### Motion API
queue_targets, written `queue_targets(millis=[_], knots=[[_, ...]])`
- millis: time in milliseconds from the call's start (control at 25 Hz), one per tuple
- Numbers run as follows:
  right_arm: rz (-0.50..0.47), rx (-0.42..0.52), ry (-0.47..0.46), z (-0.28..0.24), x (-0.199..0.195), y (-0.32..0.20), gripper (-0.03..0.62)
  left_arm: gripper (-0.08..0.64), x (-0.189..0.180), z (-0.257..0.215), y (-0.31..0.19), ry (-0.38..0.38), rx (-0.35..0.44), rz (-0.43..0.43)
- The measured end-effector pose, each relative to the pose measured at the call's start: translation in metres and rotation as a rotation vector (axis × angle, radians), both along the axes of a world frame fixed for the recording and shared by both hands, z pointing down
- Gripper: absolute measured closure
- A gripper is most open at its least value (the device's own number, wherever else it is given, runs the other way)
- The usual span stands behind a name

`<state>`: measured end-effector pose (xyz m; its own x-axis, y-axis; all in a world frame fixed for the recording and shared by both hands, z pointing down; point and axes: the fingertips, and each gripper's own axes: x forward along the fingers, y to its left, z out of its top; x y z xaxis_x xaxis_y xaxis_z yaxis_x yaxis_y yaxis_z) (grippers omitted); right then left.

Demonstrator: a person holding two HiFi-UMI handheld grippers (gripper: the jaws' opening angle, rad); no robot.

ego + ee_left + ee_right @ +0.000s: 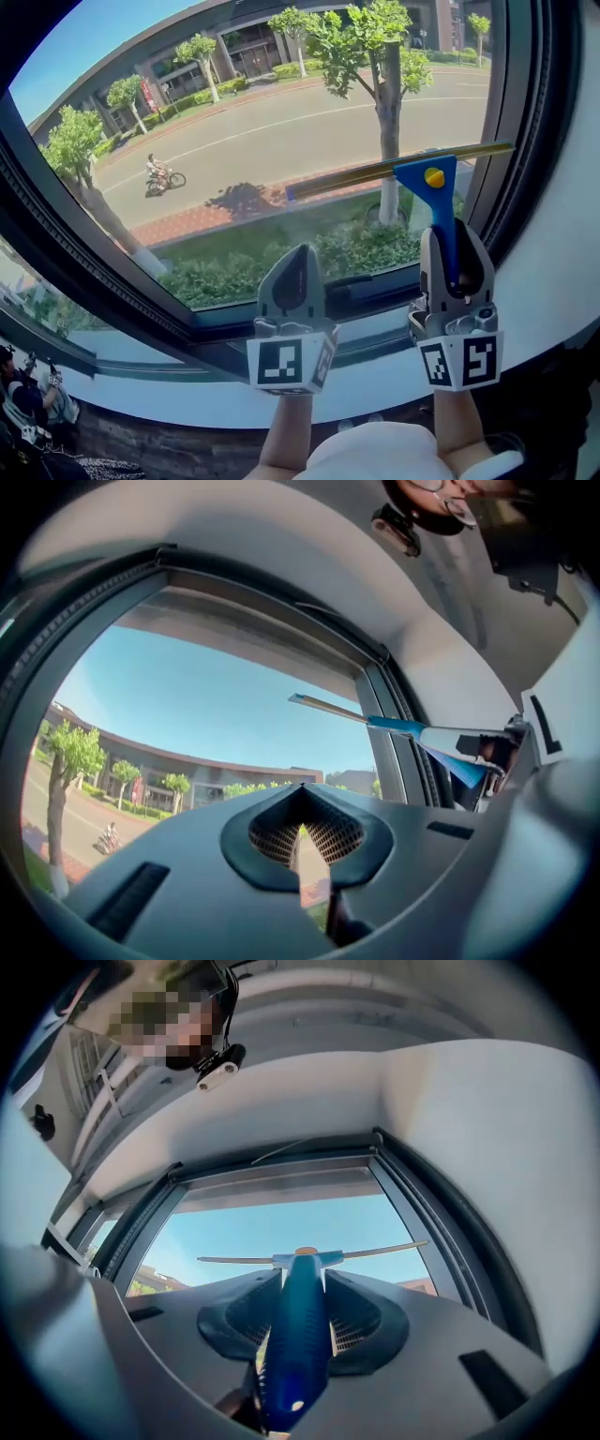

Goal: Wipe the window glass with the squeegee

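- The window glass [262, 141] fills most of the head view, with a street and trees seen through it. No streaks or wet patches can be made out on it.
- The dark window frame [525, 122] is seen running up the right edge of the pane, and a white sill [375, 389] lies along the bottom edge.
- The squeegee [427, 173] is held up at the right side of the pane. Its long blade is tilted, the right end higher and reaching almost to the frame. Contact with the glass cannot be confirmed.
- The right gripper [453, 239] is clamped on the blue handle, which is seen pinched between the pads in the right gripper view [298, 1335].
- The left gripper [297, 258] is raised just beside it, jaws closed together on nothing.
- Risks, as judged: with the blade tilted, one end may lift and streaks may be left. The right tip may be caught on the frame. The handle may be twisted in the pinch if pressed hard.
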<state>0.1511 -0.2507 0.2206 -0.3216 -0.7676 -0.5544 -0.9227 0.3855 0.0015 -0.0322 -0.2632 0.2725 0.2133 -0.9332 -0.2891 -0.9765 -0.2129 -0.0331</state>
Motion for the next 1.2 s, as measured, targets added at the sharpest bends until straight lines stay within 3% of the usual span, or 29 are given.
queue_targets(millis=[160, 320, 560, 1200], knots=[[-0.010, 0.088, -0.026, -0.033, -0.003, 0.010, 0.443, 0.557, -0.017, -0.062, 0.024, -0.028, 0.168, -0.074], [-0.024, 0.072, -0.068, -0.020, -0.004, 0.014, 0.443, 0.557, -0.034, -0.081, 0.055, -0.037, 0.269, -0.153], [-0.031, 0.092, -0.055, -0.036, -0.011, 0.027, 0.443, 0.557, -0.048, -0.090, 0.067, -0.029, 0.266, -0.193], [-0.041, 0.107, -0.025, -0.036, -0.020, 0.028, 0.443, 0.557, -0.050, -0.081, 0.062, -0.020, 0.270, -0.197]])
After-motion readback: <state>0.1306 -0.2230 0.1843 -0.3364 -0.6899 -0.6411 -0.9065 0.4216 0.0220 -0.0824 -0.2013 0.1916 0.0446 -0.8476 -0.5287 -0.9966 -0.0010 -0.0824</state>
